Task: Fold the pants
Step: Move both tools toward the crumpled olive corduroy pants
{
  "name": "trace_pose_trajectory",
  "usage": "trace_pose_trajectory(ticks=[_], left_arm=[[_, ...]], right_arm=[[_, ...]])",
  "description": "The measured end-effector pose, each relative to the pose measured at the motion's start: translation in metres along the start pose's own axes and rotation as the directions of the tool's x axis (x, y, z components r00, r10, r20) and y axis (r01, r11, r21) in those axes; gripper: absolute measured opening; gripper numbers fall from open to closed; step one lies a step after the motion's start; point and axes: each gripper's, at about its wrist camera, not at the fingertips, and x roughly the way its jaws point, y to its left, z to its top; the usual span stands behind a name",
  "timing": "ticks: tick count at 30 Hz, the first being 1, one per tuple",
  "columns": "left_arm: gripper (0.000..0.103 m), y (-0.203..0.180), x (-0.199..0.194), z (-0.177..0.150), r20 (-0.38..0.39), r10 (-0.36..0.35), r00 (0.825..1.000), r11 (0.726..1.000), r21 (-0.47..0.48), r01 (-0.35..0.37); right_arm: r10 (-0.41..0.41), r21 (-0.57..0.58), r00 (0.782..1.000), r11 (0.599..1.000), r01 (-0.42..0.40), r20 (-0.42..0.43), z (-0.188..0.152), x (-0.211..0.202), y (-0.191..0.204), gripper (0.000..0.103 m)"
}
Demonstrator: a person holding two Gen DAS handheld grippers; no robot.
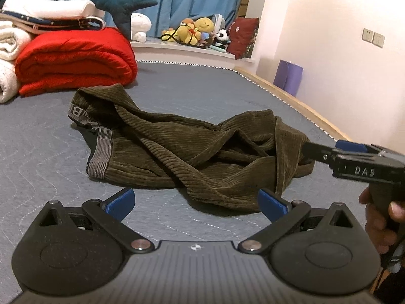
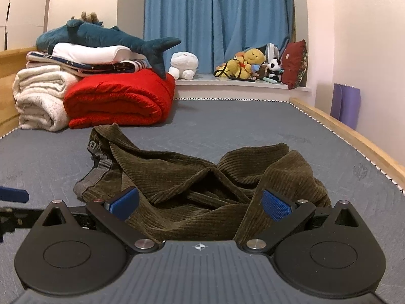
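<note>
Olive corduroy pants point(image 1: 177, 152) with a grey waistband point(image 1: 101, 152) lie crumpled on the grey mattress point(image 1: 38, 139). My left gripper point(image 1: 196, 202) is open just short of their near edge, and only a fold of fabric reaches in by its right pad. In the left wrist view my right gripper point(image 1: 322, 147) comes in from the right, held by a hand point(image 1: 379, 217), at the right end of the heap. In its own view the right gripper point(image 2: 200, 204) is open low over the pants point(image 2: 192, 174), whose folds lie between its blue pads point(image 2: 276, 205) without being pinched.
A red folded quilt point(image 2: 119, 101), white blankets point(image 2: 40, 96) and a plush shark point(image 2: 101, 35) are stacked at the far left of the mattress. Plush toys point(image 2: 248, 65) sit on the sill under a blue curtain. A wooden bed rail point(image 2: 354, 136) runs along the right.
</note>
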Motion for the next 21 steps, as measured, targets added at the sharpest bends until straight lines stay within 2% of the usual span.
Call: trace_pose_trajectory(ticks=[9,18,21], left_arm=[[0.103,0.0002,-0.0037,0.0,0.033,-0.005,0.999,1.0,0.009,0.005],[0.103,0.002,-0.0095,0.0015,0.056,-0.033,0.998,0.999,0.011,0.033],[0.099,0.0006,-0.0103,0.002,0.06,-0.043,0.997,0.999,0.021,0.042]], right_arm=[[0.012,0.015,0.999,1.0,-0.012,0.035,0.0009,-0.0014,-0.0011,0.102],[0.015,-0.031,1.0,0.999,-0.016,-0.021,0.0015,-0.0027,0.0023,0.102],[0.005,-0.044,1.0,0.999,-0.006,-0.007,0.0017,-0.0018,0.0046,0.102]])
